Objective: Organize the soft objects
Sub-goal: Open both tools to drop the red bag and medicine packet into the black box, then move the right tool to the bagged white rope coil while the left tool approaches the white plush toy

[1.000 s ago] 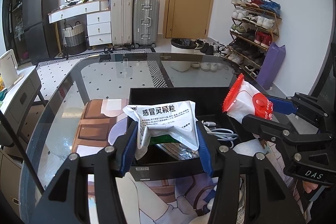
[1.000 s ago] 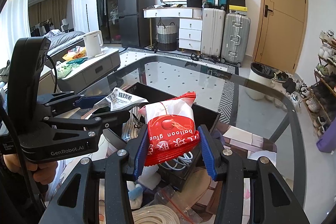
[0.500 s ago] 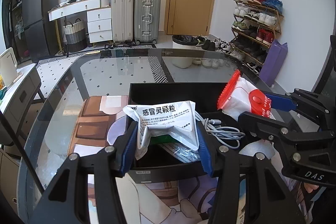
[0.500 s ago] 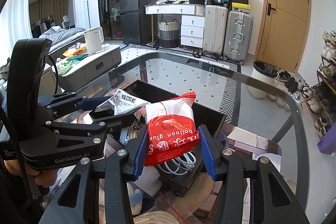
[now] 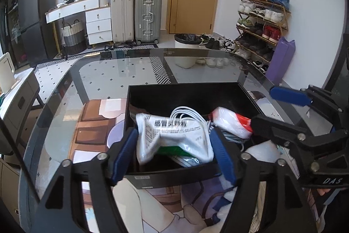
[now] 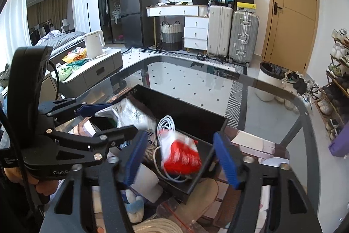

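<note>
A black box (image 5: pixel 185 99) stands on the glass table (image 5: pixel 109 80). My left gripper (image 5: pixel 173 132) hangs over its near edge, jaws opening. The white pouch with printed text (image 5: pixel 174 137) is blurred between the blue pads, free of them, dropping into the box. In the right wrist view my right gripper (image 6: pixel 180 135) is also opening. The red and white pouch (image 6: pixel 181 154) is blurred below its pads, inside the box (image 6: pixel 185 110) on a white cable coil (image 6: pixel 166 121). Each gripper shows in the other's view: right gripper (image 5: pixel 261 106), left gripper (image 6: pixel 123 117).
A printed mat (image 5: pixel 91 123) lies under the box. Near my right gripper are a blue and white soft item (image 6: pixel 135 204) and a bagged coil of cord (image 6: pixel 152 226). Beyond the table stand suitcases (image 5: pixel 135 14), a bin (image 5: pixel 187 47) and a shoe rack (image 5: pixel 261 21).
Both grippers have widened. The white pouch has slipped from the left pads and the red and white pouch from the right pads; both have dropped lower into the black box.
</note>
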Demonstrator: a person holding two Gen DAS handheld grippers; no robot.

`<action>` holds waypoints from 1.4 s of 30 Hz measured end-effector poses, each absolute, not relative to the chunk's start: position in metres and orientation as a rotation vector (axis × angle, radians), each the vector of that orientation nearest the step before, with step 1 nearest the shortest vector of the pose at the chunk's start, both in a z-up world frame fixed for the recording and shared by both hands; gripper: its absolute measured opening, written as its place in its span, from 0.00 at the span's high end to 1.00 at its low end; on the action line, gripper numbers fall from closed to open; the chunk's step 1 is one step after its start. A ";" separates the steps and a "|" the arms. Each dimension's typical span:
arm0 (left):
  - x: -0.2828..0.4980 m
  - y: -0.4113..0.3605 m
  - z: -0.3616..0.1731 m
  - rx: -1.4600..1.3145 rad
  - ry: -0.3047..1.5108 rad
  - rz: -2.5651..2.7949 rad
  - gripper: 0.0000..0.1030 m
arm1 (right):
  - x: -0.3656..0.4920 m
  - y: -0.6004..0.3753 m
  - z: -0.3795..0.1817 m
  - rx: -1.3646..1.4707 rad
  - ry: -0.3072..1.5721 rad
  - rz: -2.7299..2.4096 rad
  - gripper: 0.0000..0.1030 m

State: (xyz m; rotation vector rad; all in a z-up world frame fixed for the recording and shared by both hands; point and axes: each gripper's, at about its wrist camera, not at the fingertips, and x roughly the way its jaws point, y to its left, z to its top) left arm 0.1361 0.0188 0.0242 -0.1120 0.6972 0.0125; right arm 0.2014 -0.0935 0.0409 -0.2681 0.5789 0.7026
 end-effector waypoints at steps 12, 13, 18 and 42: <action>0.107 0.019 0.040 -0.064 0.638 0.047 0.00 | 0.180 -0.132 0.045 -0.188 0.579 0.667 0.01; 0.105 0.020 0.040 -0.066 0.637 0.050 0.00 | 0.177 -0.136 0.045 -0.178 0.586 0.666 0.01; 0.092 0.021 0.034 -0.088 0.641 0.055 0.00 | 0.164 -0.147 0.035 -0.188 0.617 0.643 0.01; 0.065 0.001 0.018 -0.037 0.683 0.034 0.00 | 0.128 -0.154 0.002 -0.222 0.735 0.681 0.01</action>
